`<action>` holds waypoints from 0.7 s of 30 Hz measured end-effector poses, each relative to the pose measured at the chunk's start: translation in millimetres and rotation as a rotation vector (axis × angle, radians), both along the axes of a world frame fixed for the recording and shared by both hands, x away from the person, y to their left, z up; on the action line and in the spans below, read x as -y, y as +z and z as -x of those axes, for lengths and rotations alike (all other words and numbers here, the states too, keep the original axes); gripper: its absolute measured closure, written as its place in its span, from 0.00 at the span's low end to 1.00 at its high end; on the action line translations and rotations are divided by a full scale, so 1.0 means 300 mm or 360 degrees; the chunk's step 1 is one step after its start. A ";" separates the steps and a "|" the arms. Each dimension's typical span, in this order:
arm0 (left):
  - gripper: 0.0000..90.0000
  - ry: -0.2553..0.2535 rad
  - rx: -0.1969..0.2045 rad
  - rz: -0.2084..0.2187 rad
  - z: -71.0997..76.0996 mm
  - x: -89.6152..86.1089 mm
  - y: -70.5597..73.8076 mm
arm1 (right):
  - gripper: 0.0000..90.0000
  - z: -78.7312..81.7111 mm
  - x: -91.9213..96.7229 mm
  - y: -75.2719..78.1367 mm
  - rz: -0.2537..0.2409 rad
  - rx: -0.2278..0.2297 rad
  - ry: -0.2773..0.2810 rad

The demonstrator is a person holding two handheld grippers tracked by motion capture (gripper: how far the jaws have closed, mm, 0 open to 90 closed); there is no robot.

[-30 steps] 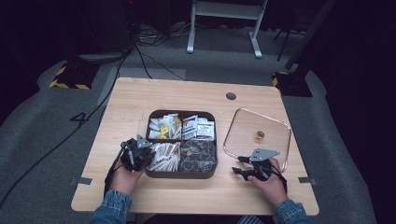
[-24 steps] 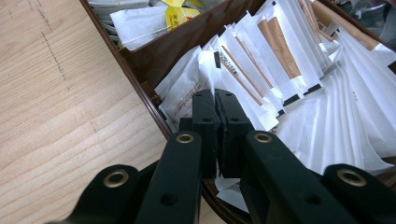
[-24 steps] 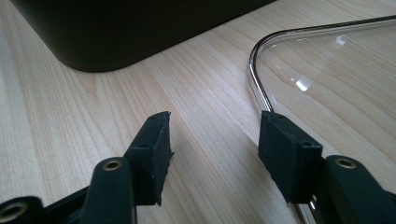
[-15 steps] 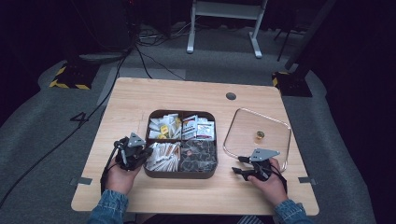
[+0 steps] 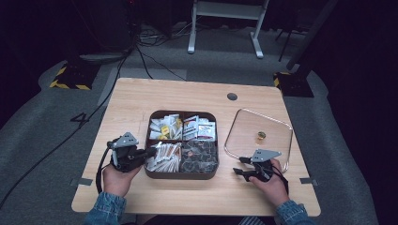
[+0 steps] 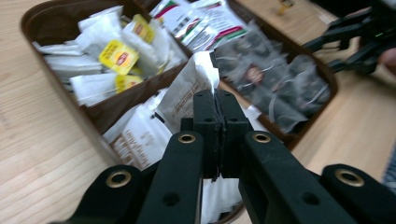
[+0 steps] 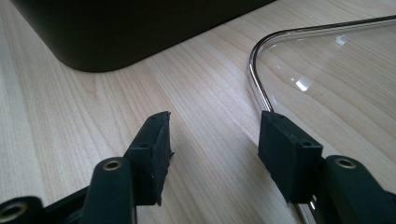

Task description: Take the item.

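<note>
1. One brown tray (image 5: 181,175) sits mid-desk (image 5: 187,96), split into four compartments.
2. The far-left compartment holds white and yellow tea bags (image 6: 119,56); too jumbled to count.
3. The far-right one holds printed sachets (image 5: 198,127); at least two are visible.
4. The near-right one holds clear-wrapped dark pouches (image 6: 266,74), several, number unclear.
5. The near-left one holds white paper packets (image 5: 164,157).
6. The left gripper (image 5: 151,152) has its fingers (image 6: 205,116) pressed together on one paper packet (image 6: 187,93), pinched at its lower edge and standing up over the near-left compartment.
7. One glass lid (image 5: 258,140) lies flat on the desk to the right of the tray, its small gold knob (image 5: 261,136) on top.
8. The right gripper (image 5: 239,166) rests low between tray and lid, its two fingers (image 7: 154,149) apart with bare desk between them, gripping nothing; one finger lies just beside the lid's rim.
9. One dark round hole (image 5: 232,96) marks the desk's far side.
</note>
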State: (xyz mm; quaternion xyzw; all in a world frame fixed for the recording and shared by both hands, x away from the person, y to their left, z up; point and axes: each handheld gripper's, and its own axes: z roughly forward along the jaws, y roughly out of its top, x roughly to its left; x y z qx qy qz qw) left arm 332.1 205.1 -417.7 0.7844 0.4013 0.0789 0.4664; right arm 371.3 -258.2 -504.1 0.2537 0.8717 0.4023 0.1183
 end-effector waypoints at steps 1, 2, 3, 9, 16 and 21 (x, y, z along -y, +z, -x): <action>0.98 -0.0015 0.0003 0.0022 0.003 0.001 0.004 | 0.49 0.000 0.000 0.000 0.0000 0.0000 0.0000; 0.98 -0.0038 0.0003 0.0037 0.005 0.001 0.010 | 0.49 0.000 0.000 0.000 0.0000 0.0000 0.0000; 0.98 -0.0048 0.0008 0.0057 0.009 0.004 0.015 | 0.49 0.000 0.000 0.000 0.0000 0.0000 0.0000; 0.98 -0.0110 0.0037 0.0061 0.025 0.037 0.036 | 0.49 0.000 0.000 0.000 0.0000 0.0001 0.0000; 0.98 -0.0171 0.0049 0.0049 0.037 0.075 0.053 | 0.49 0.000 0.000 0.000 0.0001 0.0000 0.0000; 0.98 -0.0228 0.0036 0.0027 0.053 0.118 0.051 | 0.49 0.001 -0.001 0.000 0.0001 0.0004 -0.0003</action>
